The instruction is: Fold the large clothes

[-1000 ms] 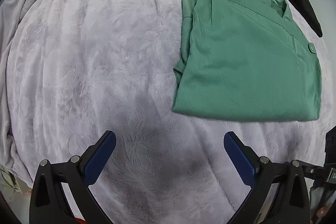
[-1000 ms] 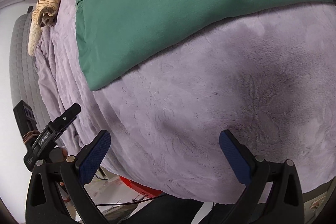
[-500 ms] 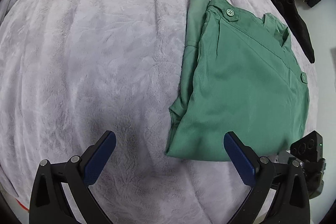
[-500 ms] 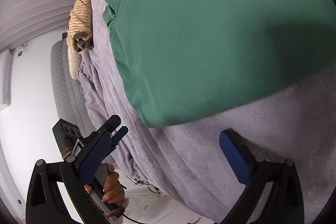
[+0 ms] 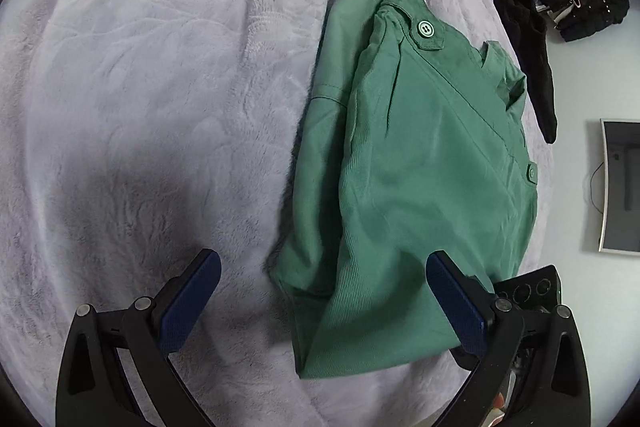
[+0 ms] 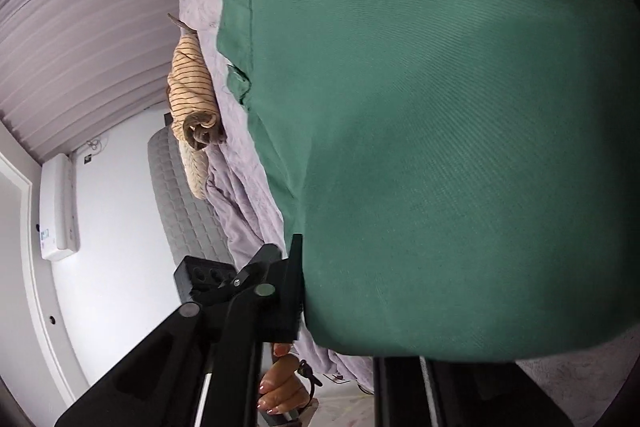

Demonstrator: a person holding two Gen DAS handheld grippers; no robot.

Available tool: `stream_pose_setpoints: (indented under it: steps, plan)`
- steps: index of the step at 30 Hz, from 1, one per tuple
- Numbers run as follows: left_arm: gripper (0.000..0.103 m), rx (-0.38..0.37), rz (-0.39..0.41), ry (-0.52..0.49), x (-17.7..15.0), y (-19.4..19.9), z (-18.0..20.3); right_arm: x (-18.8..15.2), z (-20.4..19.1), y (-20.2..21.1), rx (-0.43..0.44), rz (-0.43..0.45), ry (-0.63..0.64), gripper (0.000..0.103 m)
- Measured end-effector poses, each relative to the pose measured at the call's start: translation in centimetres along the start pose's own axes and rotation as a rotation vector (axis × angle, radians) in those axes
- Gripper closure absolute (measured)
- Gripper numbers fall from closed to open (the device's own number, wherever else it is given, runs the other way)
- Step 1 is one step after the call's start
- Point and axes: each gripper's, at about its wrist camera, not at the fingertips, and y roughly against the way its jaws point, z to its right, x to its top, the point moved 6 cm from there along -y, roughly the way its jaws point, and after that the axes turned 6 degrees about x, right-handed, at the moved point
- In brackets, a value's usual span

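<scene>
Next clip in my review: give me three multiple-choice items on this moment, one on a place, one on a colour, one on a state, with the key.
1. Where does the green garment lie?
A. on the grey blanket
B. on a chair
C. on the floor

2. What colour are the left gripper pads?
A. red
B. blue
C. white

3. How is the garment?
A. hanging
B. rolled up
C. folded flat

Key:
1 A, blanket shows round it.
2 B, both pads are blue.
3 C, layered edges lie flat.
</scene>
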Motion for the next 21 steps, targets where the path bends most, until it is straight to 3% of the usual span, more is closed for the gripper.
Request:
stream_pose_setpoints:
  steps: [2,6,9,10,11,12,14,17,21]
  plan:
    - [0.000,-0.052,-0.012,-0.007,0.9,-0.6,1.2,-0.1,-1.8,0.6,0.040,0.000,0.045,0.092]
    - [0.000,-0.196,-0.076,-0.030,2.5,-2.3,4.4,-0.6,-4.7,1.3,0.025,-0.028,0.148,0.092]
    - [0.003,-0.215,-0.092,-0.059,3.2,-3.6,6.7,-1.0,-4.7,1.2,-0.010,-0.061,0.170,0.092]
    - [0.012,-0.180,-0.087,-0.091,3.3,-4.0,7.4,-1.1,-4.3,1.0,-0.043,-0.075,0.174,0.092]
    - [0.044,-0.121,-0.087,-0.137,3.1,-4.3,7.9,-1.3,-3.6,1.2,-0.086,-0.095,0.177,0.092]
    - [0.061,-0.046,-0.090,-0.182,3.0,-4.9,8.3,-1.6,-3.1,1.1,-0.126,-0.123,0.179,0.090]
    - [0.072,0.027,-0.078,-0.237,3.0,-5.4,9.0,-2.4,-2.1,1.3,-0.222,-0.198,0.180,0.088]
    - [0.083,0.001,-0.050,-0.234,3.3,-4.6,9.3,-3.0,-2.7,3.3,-0.358,-0.255,0.276,0.088]
    - [0.086,-0.021,0.000,-0.236,3.3,-3.0,10.2,0.0,-6.3,8.7,-0.474,-0.069,0.476,0.088]
